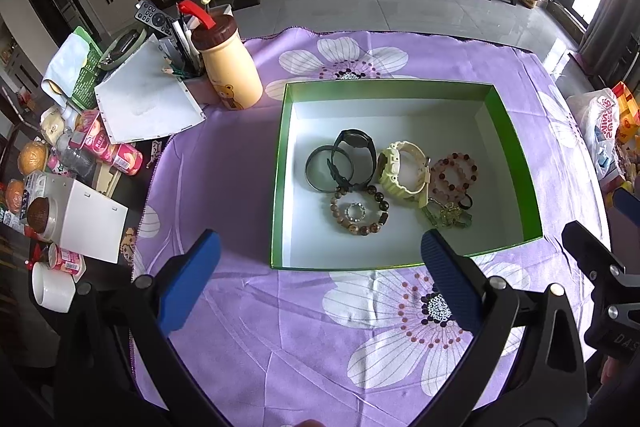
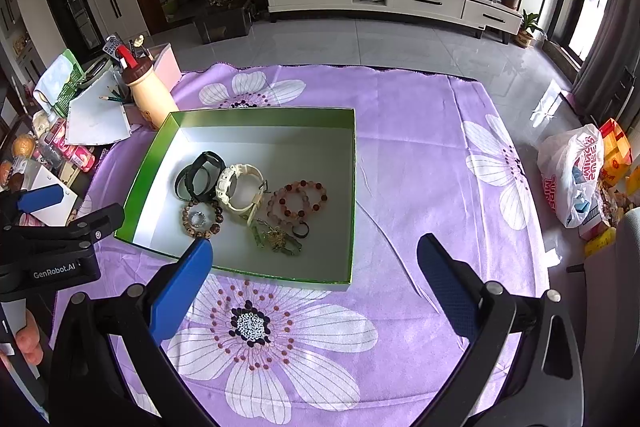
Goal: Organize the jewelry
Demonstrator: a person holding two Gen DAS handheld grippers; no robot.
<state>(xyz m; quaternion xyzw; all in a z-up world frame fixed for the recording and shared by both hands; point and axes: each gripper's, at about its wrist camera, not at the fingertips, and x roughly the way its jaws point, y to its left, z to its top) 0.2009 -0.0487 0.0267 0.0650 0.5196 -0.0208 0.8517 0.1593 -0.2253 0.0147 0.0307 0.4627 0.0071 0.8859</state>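
A green box (image 1: 516, 143) (image 2: 354, 187) with a white floor sits on the purple flowered cloth (image 1: 304, 355) (image 2: 420, 163). Inside lie a black watch (image 1: 354, 157) (image 2: 200, 173), a cream watch (image 1: 402, 167) (image 2: 240, 189), a brown bead bracelet (image 1: 360, 213) (image 2: 202, 217) around a small silver ring (image 1: 355, 211), a pink bead bracelet (image 1: 456, 175) (image 2: 298, 199), and a green-gold trinket (image 1: 450, 217) (image 2: 278, 239). My left gripper (image 1: 320, 251) is open and empty, just before the box's near wall. My right gripper (image 2: 314, 255) is open and empty over the box's near right corner.
A cream bottle with a red spout (image 1: 228, 67) (image 2: 150, 95), a pencil holder, papers, cups and snack packs crowd the table's left side. A plastic bag (image 2: 572, 175) and boxes lie to the right.
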